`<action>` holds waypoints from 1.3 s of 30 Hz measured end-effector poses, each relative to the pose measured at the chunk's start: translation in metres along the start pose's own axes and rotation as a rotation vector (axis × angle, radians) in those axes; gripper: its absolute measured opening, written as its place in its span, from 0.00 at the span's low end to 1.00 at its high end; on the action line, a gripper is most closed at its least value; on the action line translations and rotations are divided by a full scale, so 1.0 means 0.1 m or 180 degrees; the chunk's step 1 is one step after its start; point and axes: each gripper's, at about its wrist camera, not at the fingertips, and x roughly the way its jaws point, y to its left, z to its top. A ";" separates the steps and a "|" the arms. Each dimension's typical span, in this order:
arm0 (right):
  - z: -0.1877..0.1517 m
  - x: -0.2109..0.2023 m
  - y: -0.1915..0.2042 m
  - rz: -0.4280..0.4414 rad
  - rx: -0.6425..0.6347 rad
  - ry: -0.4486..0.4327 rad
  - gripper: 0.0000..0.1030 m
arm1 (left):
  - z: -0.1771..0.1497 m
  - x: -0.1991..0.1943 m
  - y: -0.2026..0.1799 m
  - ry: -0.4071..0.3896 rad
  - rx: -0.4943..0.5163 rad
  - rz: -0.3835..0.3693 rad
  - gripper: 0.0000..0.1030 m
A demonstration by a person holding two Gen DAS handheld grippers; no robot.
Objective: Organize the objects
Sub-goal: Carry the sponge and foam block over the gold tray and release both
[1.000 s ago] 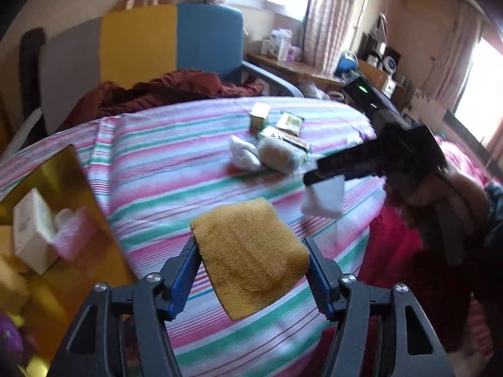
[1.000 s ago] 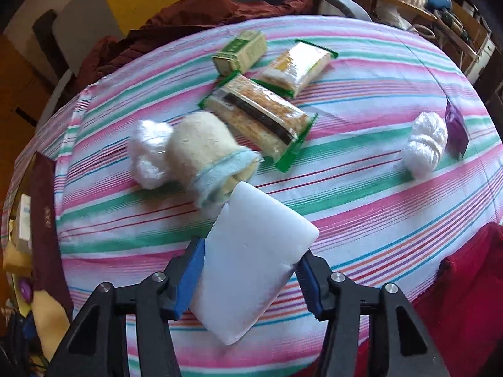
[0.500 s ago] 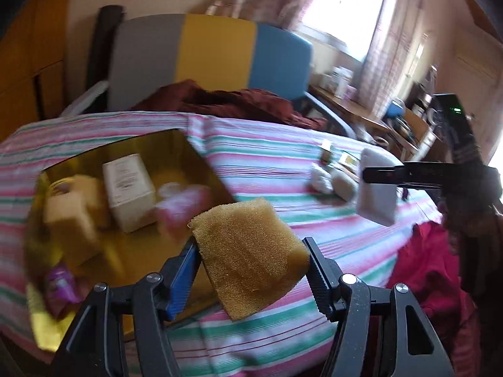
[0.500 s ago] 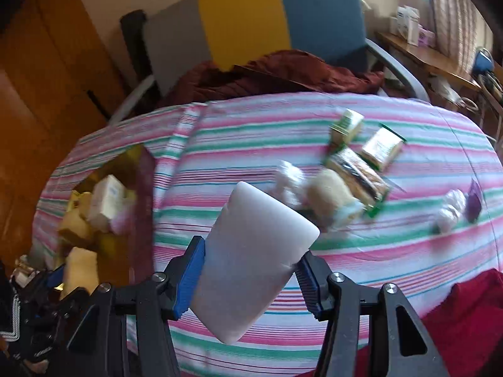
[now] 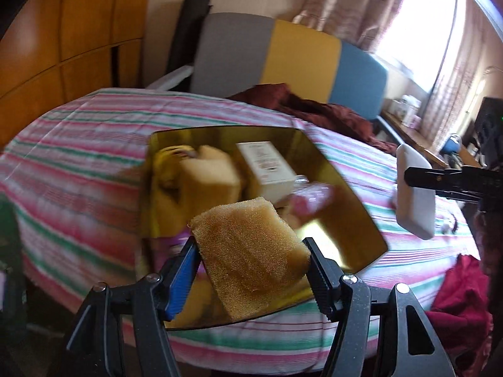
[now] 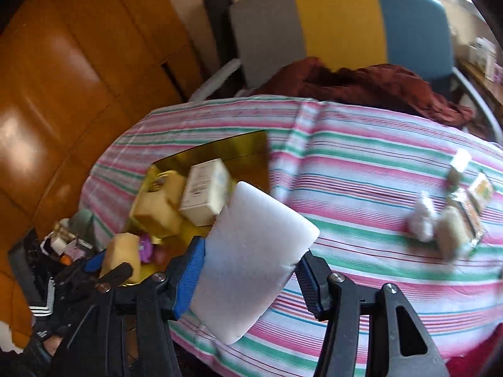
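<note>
My left gripper (image 5: 250, 246) is shut on a yellow-brown sponge (image 5: 251, 260), held above the near edge of a gold tray (image 5: 345, 188). The tray lies on the striped tablecloth (image 5: 94, 163) and holds a white box (image 5: 267, 166), pale sponge blocks (image 5: 207, 176) and a blurred pink item (image 5: 311, 198). My right gripper (image 6: 251, 251) is shut on a white foam block (image 6: 251, 257), to the right of the tray (image 6: 245, 147). In the left wrist view the right gripper (image 5: 440, 179) and its white block (image 5: 415, 194) hang past the tray's right edge.
Snack packets and wrapped white balls (image 6: 446, 220) lie at the right of the tablecloth. A chair with a grey, yellow and blue back (image 6: 339, 22) carries a dark red cloth (image 6: 361, 84) behind the table. Wooden cabinets (image 6: 63, 78) stand at left. A red cloth (image 5: 459, 298) hangs at the table's right edge.
Both grippers have swung left with their loads, away from the snack packets. The gold tray now sits under the left gripper. Both grips are unchanged.
</note>
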 end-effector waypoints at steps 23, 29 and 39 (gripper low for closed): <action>-0.13 0.79 0.66 0.0306 -0.0258 0.0445 0.73 | 0.06 -0.17 0.34 -0.0235 -0.0250 0.0576 0.85; -0.19 0.66 0.64 0.0099 -0.0307 0.0322 0.73 | 0.13 -0.28 0.19 -0.0369 -0.0076 0.0628 0.87; -0.26 0.51 0.57 -0.0141 -0.0332 0.0166 0.74 | 0.14 -0.35 -0.09 -0.0429 0.0158 0.0572 0.89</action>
